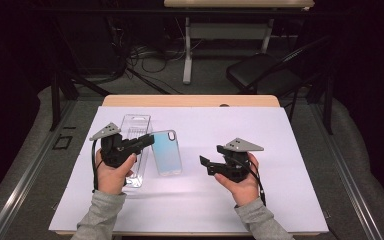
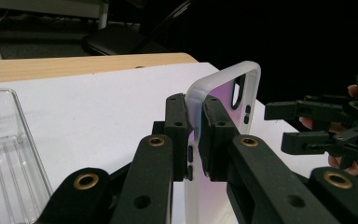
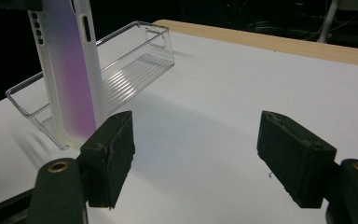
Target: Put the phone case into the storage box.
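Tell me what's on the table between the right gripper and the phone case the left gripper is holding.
Nothing: in the high view, only bare white sheet separates the right gripper from the phone case. The right gripper view shows the same bare stretch.

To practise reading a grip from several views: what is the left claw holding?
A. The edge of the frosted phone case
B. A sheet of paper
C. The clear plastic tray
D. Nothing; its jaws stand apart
A: in the left gripper view the left claw has both pads pressed on the rim of the frosted phone case, while the clear tray lies beside it, ungripped.
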Motion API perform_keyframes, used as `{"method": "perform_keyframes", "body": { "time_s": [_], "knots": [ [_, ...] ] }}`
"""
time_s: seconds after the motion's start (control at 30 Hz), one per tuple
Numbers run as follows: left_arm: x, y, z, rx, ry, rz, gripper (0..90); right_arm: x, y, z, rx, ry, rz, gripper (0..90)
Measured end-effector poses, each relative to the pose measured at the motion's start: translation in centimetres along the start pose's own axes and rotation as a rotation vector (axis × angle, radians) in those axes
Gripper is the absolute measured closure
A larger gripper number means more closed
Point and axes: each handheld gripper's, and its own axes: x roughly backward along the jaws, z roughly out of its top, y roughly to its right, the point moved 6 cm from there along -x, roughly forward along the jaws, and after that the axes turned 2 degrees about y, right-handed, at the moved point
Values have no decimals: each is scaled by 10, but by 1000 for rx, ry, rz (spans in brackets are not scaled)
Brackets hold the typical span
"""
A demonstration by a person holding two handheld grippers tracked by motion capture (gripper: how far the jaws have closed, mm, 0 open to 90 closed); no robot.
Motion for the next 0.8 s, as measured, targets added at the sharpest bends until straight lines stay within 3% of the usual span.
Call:
{"method": "perform_keyframes", "body": {
  "time_s": [0.2, 0.47, 0.8],
  "knots": [
    [-3, -2, 1, -13, -1, 6, 831, 9, 8, -2, 6, -8, -13, 266],
    [-6, -7, 7, -39, 2, 34, 831, 33, 30, -11, -3, -2, -54, 262],
    [-7, -19, 14, -37, -7, 52, 831, 50, 51, -29, -17, -8, -98, 260]
  ]
}}
